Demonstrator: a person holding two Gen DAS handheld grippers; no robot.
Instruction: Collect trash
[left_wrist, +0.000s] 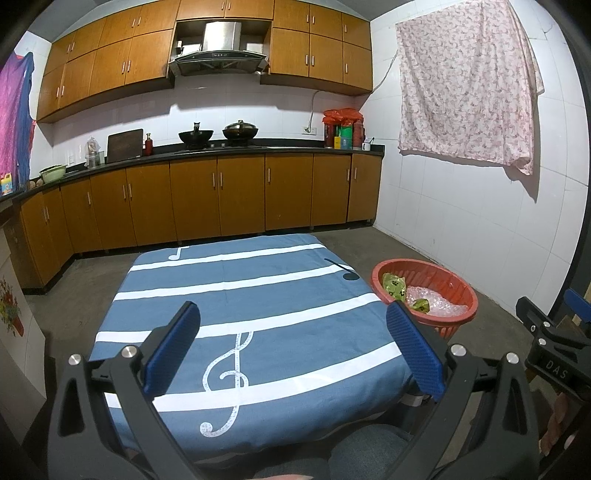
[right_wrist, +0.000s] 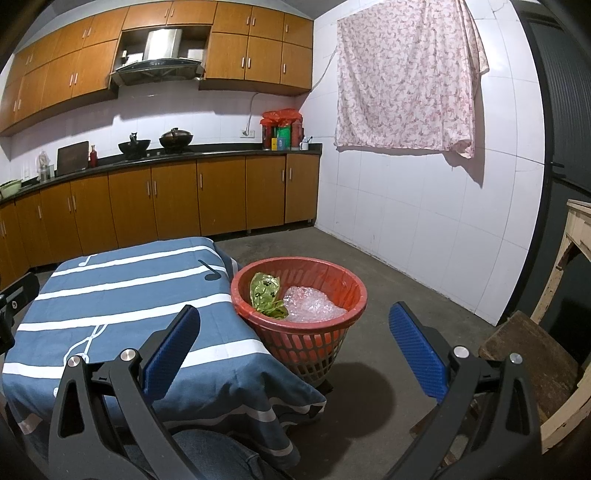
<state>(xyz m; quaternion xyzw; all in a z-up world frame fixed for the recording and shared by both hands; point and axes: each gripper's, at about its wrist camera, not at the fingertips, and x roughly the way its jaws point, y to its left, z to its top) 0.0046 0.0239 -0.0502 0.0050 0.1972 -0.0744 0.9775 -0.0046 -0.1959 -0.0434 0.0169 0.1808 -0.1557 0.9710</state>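
Left wrist view, reading left to right: kitchen cabinets along the back wall, then a low table under a blue cloth printed with white stripes and music notes, its top bare of any trash. Left gripper low over the near edge, blue pads spread wide, nothing between them. Further right, just beside the table's corner, a red basket on the floor, holding a green wrapper and clear bubble wrap. At the far right edge, part of the other tool.

Right wrist view: same cloth at left, basket at centre touching the hanging cloth edge, right gripper also spread wide and empty, pointing toward the basket. Wooden stool at right.

Judged risks: little left to collect, so needless reaching likely. Basket light and close to the draped cloth; a pad catching the cloth could drag it and tip the basket, spilling the wrapper and bubble wrap. A low sweep of the right gripper could knock the rim or the stool.
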